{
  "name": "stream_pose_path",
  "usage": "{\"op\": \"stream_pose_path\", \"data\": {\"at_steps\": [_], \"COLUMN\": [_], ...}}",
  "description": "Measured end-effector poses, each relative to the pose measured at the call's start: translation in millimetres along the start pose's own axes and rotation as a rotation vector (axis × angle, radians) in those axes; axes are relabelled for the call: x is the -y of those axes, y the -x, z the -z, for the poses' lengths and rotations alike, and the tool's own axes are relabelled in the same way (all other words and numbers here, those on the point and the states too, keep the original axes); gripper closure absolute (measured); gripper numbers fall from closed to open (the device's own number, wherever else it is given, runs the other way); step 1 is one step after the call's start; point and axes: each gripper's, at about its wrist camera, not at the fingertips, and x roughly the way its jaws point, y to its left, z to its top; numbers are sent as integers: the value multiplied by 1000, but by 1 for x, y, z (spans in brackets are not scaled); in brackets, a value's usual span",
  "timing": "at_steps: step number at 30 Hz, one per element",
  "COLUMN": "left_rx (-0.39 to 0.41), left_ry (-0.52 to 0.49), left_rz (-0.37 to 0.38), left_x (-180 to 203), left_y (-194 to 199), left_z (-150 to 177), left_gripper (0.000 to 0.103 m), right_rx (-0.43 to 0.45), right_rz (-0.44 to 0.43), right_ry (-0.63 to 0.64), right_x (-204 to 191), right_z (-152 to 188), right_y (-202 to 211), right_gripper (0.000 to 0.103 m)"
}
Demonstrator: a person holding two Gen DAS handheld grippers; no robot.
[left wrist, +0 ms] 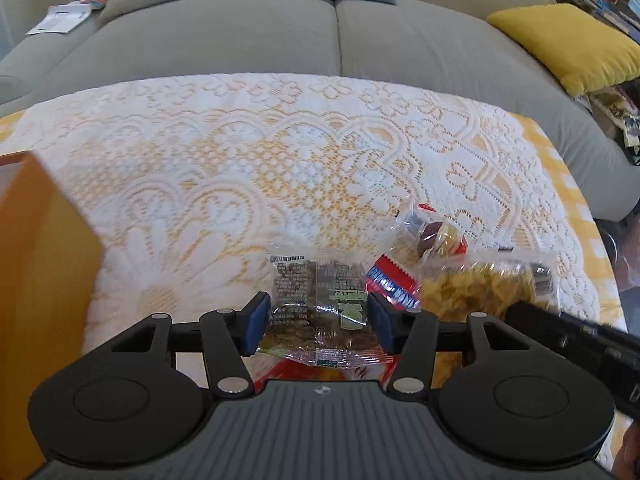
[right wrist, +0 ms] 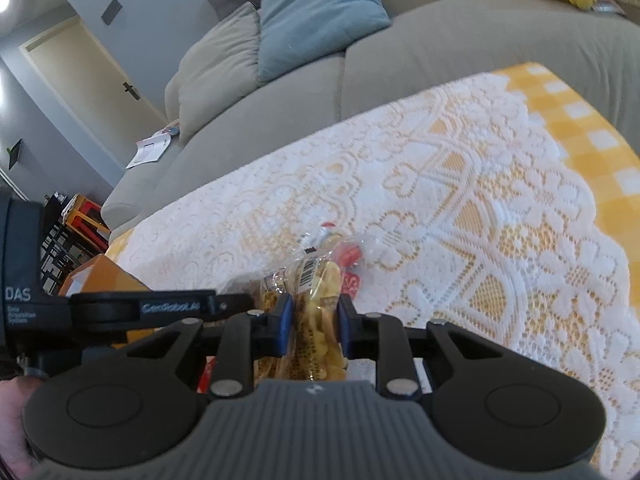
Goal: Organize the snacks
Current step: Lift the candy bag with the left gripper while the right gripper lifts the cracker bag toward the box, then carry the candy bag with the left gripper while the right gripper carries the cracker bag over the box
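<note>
My left gripper [left wrist: 318, 320] is shut on a clear packet of brown snacks [left wrist: 316, 292], its blue pads pressing the packet's two sides. The packet hangs just above a red wrapper [left wrist: 296, 372] on the lace cloth. To the right lie a red-and-blue packet [left wrist: 394, 288] and a small clear packet of round sweets [left wrist: 436, 236]. My right gripper [right wrist: 315, 320] is shut on a clear packet of yellow chips [right wrist: 320, 280], which also shows in the left wrist view as the yellow chips packet [left wrist: 480, 288]. A small red packet [right wrist: 350, 256] lies just beyond it.
An orange box [left wrist: 44, 288] stands at the table's left side, and the same orange box [right wrist: 108, 280] shows behind the left tool. White lace cloth [left wrist: 280, 160] covers the table. A grey sofa [left wrist: 280, 32] with cushions runs along the far edge, with a yellow cushion [left wrist: 568, 44] at its right.
</note>
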Motion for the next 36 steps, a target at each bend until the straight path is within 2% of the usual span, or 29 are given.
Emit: {"op": "stream_pose_path", "data": {"at_steps": [5, 6, 7, 8, 9, 10, 13, 17, 18, 19, 21, 22, 25, 28, 32, 36], "left_rx": [38, 46, 56, 66, 77, 87, 101, 69, 58, 50, 40, 33, -9, -42, -63, -74], "left_ry": [29, 31, 30, 27, 28, 37, 56, 76, 83, 91, 129, 146, 197, 204, 168, 115], "left_rz": [-8, -10, -12, -21, -21, -18, -16, 12, 33, 54, 89, 100, 126, 122, 73, 8], "left_x": [-14, -16, -18, -20, -22, -25, -37, -48, -51, -54, -60, -63, -66, -58, -41, -24], "left_y": [40, 48, 56, 65, 73, 80, 93, 93, 93, 95, 95, 93, 79, 64, 46, 29], "left_z": [6, 7, 8, 8, 8, 9, 11, 23, 27, 32, 43, 48, 61, 70, 80, 84], "left_gripper": [43, 48, 80, 89, 92, 89, 88, 85, 73, 56, 35, 28, 27, 25, 25, 24], "right_rx": [34, 40, 44, 47, 49, 51, 55, 19, 3, -6, -26, -38, -64, -83, -123, -144], "right_rz": [-18, -25, -30, -36, -42, -49, -77, -81, -71, -62, -51, -47, -18, 48, 103, 100], "right_ry": [49, 58, 67, 78, 88, 95, 119, 144, 144, 147, 149, 145, 129, 156, 118, 91], "right_x": [-23, -29, -35, -41, -48, -54, -75, -97, -99, -99, -100, -98, -94, -88, -68, -57], "right_z": [-1, -1, 0, 1, 2, 3, 6, 15, 19, 22, 29, 32, 40, 49, 57, 60], "right_y": [21, 25, 27, 30, 33, 34, 38, 31, 29, 29, 30, 31, 29, 28, 29, 27], "right_gripper": [82, 82, 82, 82, 82, 82, 82, 82, 82, 83, 83, 83, 83, 83, 83, 83]}}
